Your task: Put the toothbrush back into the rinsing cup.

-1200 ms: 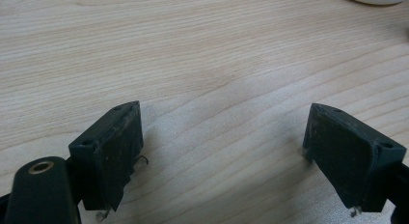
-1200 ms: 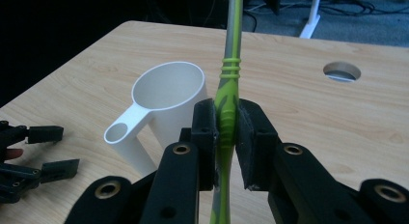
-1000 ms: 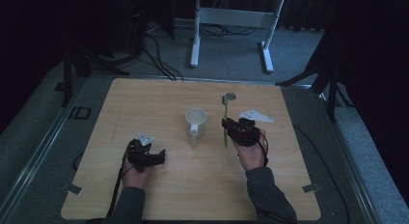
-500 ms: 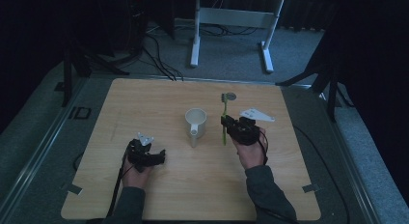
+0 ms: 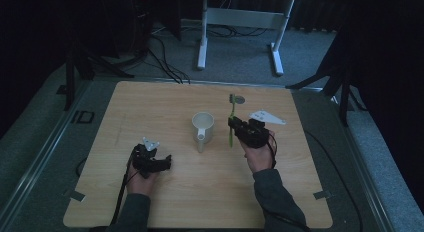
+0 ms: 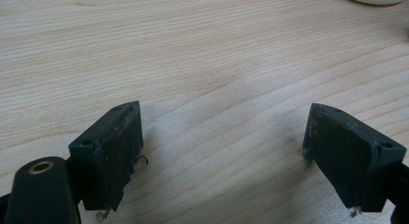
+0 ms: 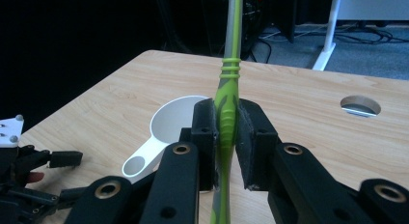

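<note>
Gripping a green toothbrush (image 7: 227, 105) tight, the right gripper (image 5: 235, 126) holds it upright right of the white cup (image 5: 203, 123) mid-frame; it still must go in. The left gripper (image 6: 222, 137) rests wide open, lower left.

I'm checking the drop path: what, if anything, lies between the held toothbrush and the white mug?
Nothing visible does. The right gripper is shut on the green toothbrush, and bare wooden table separates it from the white mug beside it.

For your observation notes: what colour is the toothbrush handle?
Lime green toothbrush handle with grey; clearest in the right gripper view.
</note>
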`<state>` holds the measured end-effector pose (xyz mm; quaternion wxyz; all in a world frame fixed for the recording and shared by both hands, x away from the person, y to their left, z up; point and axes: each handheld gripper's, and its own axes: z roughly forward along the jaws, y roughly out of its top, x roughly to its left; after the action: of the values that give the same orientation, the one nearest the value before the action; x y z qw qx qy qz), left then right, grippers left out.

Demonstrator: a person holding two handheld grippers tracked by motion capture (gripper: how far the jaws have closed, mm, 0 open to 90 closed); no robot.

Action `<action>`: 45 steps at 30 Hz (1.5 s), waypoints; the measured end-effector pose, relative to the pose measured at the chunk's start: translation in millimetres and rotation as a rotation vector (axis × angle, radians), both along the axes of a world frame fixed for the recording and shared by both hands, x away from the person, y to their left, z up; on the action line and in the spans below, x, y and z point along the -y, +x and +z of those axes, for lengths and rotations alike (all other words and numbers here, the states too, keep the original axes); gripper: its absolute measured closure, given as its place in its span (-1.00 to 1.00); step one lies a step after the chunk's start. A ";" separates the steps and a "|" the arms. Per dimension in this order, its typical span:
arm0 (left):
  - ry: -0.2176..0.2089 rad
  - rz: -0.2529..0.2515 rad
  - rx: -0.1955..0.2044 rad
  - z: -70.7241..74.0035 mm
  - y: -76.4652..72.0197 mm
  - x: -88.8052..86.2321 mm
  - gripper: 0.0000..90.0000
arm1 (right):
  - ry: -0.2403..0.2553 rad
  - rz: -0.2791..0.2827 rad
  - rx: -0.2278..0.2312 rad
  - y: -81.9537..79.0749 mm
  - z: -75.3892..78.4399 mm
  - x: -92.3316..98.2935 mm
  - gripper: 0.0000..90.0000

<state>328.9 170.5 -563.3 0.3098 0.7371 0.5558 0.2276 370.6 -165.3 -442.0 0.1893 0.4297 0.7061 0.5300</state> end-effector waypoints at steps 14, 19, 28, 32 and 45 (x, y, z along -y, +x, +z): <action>0.000 0.000 0.000 0.0 0.0 0.0 -0.68 | 0.011 0.000 0.059 -0.1 3.3 -2.1 0.75; -0.001 0.000 0.000 0.0 0.0 0.0 -0.68 | 0.013 0.000 0.068 0.2 3.4 -3.1 0.75; 0.000 0.000 0.000 -0.1 0.0 0.0 -0.68 | 0.018 -0.001 0.093 -0.1 5.8 -5.0 0.75; 0.000 0.000 0.001 -0.1 0.0 0.0 -0.68 | 0.012 0.002 0.093 2.1 5.1 -6.7 0.75; 0.000 0.000 0.001 -0.1 0.0 0.0 -0.68 | 0.017 -0.011 0.109 5.1 2.8 -10.8 0.75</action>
<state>328.9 170.4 -563.4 0.3100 0.7369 0.5558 0.2279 375.6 -154.5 -439.1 0.2268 0.4056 0.6879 0.5575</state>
